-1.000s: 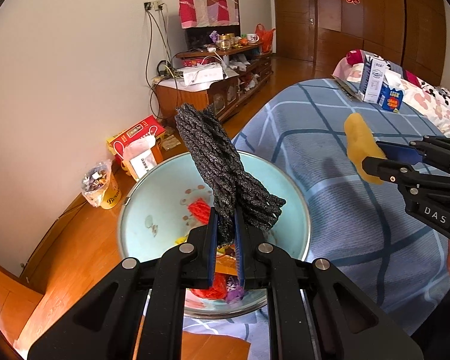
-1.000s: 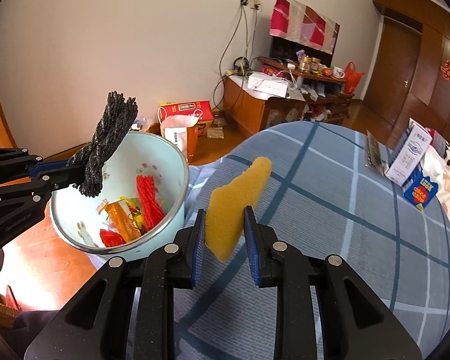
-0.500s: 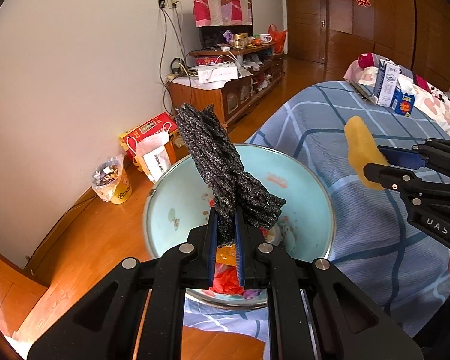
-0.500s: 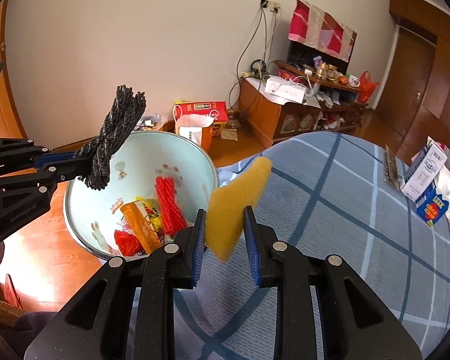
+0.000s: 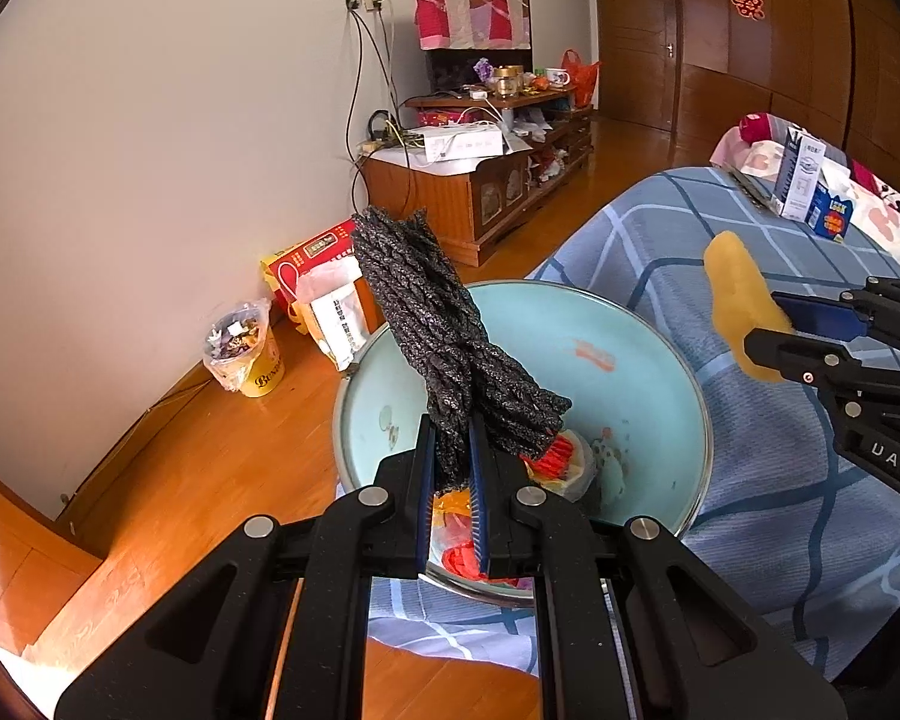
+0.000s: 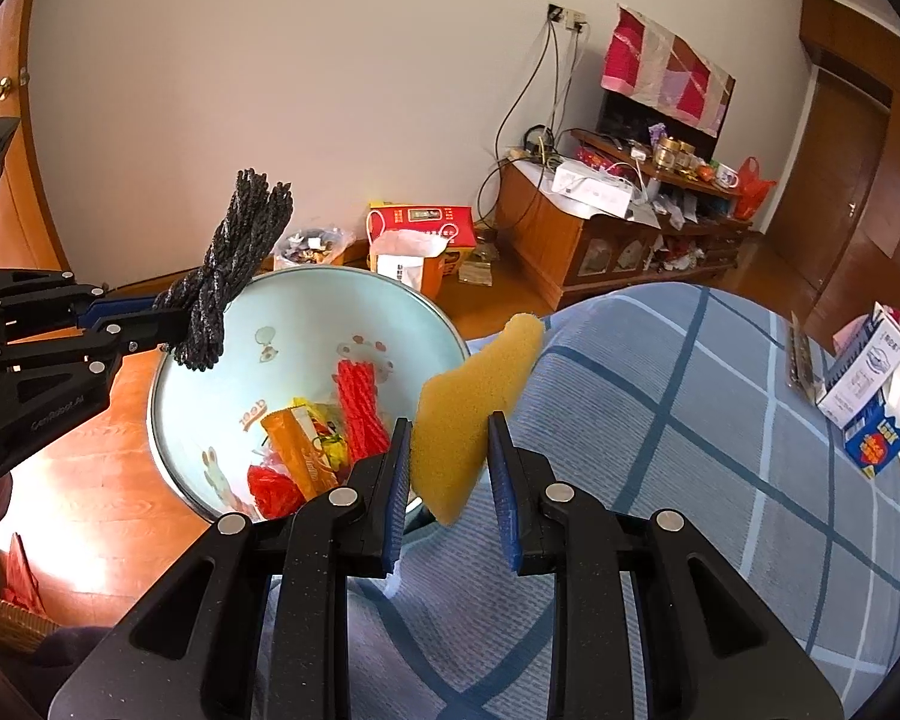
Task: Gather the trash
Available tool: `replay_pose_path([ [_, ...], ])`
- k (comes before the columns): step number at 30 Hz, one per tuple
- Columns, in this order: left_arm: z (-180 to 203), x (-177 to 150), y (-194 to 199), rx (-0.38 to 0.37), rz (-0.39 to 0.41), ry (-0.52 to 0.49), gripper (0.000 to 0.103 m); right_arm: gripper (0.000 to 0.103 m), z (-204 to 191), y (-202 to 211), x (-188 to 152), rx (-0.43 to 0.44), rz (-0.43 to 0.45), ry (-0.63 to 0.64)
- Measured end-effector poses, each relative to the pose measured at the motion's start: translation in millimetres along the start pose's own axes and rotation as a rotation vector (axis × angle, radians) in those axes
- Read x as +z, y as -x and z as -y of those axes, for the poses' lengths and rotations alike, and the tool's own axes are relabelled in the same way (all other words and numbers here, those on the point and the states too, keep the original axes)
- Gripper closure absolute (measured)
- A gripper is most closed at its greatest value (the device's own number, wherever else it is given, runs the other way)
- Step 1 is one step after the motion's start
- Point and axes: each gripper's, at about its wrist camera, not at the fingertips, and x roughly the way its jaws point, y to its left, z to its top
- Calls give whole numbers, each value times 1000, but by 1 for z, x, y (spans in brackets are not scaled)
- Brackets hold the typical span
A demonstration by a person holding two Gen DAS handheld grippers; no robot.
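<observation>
Left wrist view: the left gripper [image 5: 452,468] is clamped on a black twisted rope bundle [image 5: 432,324], held upright over a light blue basin [image 5: 648,372] with a metal rim. Red and orange wrappers are only partly seen in the basin, mostly hidden behind the fingers. The right gripper [image 5: 774,324] is seen side-on at right, pinching a yellow sponge [image 5: 735,294] above the blue checked bedspread [image 5: 768,480]. A cup lined with a bag of scraps [image 5: 243,348] and a red carton [image 5: 312,255] are seen on the wooden floor by the wall. Right wrist view: the right gripper [image 6: 450,468] is seen from behind, jaws pressed on the yellow sponge [image 6: 468,408], which is held just past the basin's [image 6: 306,306] near edge, over the bedspread [image 6: 690,450]. The basin contents are shown plainly here: a red twisted bundle [image 6: 360,408], an orange wrapper [image 6: 297,450], more red scraps at the bottom. The left gripper [image 6: 162,319] is seen at left, with the rope bundle [image 6: 228,276] held over the basin's far rim. A milk carton [image 6: 864,372] is seen lying on the bed at right.
</observation>
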Motion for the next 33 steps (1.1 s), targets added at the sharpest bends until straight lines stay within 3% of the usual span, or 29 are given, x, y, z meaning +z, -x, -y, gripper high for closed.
replay_pose_path([
  [19,-6,1,2,-3,11,33,90,74,-17,-4,12,46,22,47],
  [21,-7,1,4,0,17,36,80,63,-18,-3,13,51,28,40],
  [22,-7,2,5,0,19,37,77,52,-18,-2,14,52,33,38],
  [26,-7,2,8,16,32,47,50,48,-15,1,14,48,43,30],
  [33,-9,6,22,19,75,69,29,37,-2,20,5,31,75,-23],
])
